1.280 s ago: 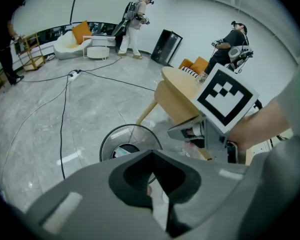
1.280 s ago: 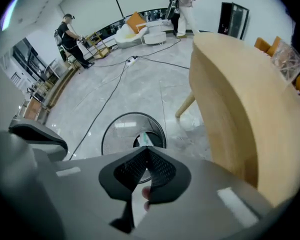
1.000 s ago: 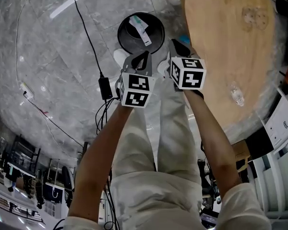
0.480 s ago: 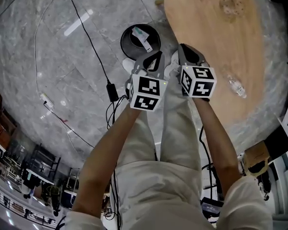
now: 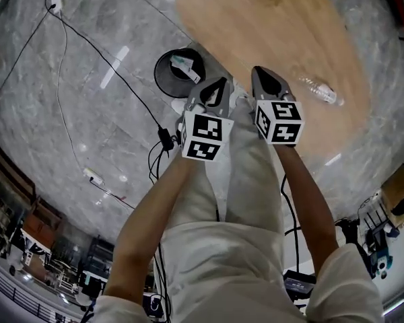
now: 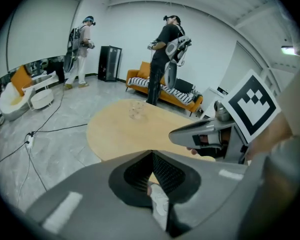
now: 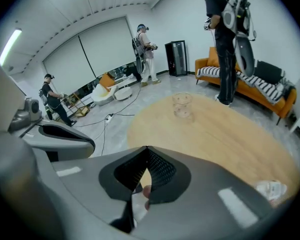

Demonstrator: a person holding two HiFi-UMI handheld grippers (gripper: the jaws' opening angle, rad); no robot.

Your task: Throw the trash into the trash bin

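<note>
Left tool [image 5: 219, 86] and right tool [image 5: 261, 74]: side by side above the person's legs, both angled down and forward. Jaws of each pressed together, nothing between them.

Trash bin [image 5: 161, 81]: black, round, on the floor just ahead of the left tool and a little to its left. A white strip of paper [image 5: 184, 65] lies inside.

Desk [image 5: 269, 32]: oval, wooden, ahead and to the right of the right tool.

Crumpled plastic bottle [image 5: 321, 91]: lying on the desk, right of the right tool, apart from it.

Clear glass [image 7: 181, 104]: standing farther along the desk.

Power brick [image 5: 165, 139]: on the floor beside the left tool, on a black cable.
</note>
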